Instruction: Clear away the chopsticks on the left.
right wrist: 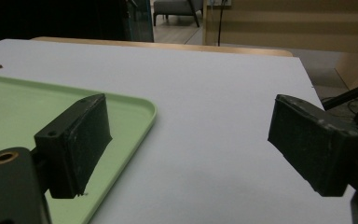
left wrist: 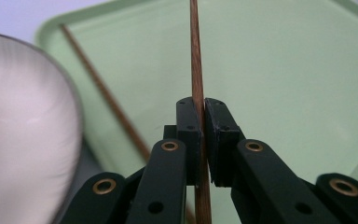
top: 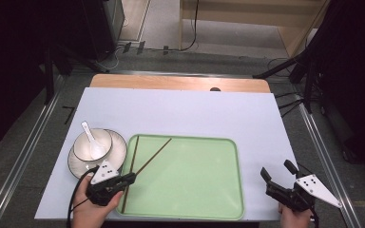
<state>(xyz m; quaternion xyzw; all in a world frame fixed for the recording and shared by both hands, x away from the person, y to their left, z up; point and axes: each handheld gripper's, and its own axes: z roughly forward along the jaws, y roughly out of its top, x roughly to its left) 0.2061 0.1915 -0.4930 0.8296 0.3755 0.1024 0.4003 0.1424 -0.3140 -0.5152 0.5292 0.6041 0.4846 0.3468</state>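
Chopstick was clamped between the left tongs over the green tray; the right tongs stood released above the desk.

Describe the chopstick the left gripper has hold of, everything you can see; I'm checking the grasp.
The held chopstick is a thin, straight, reddish-brown stick that looks like wood. The left gripper is shut on it, its pads pressing both sides partway along its length. In the high view it runs diagonally over the green tray, its far tip near the tray's back rim. A second chopstick lies beside it along the tray's left side; whether they touch is unclear.
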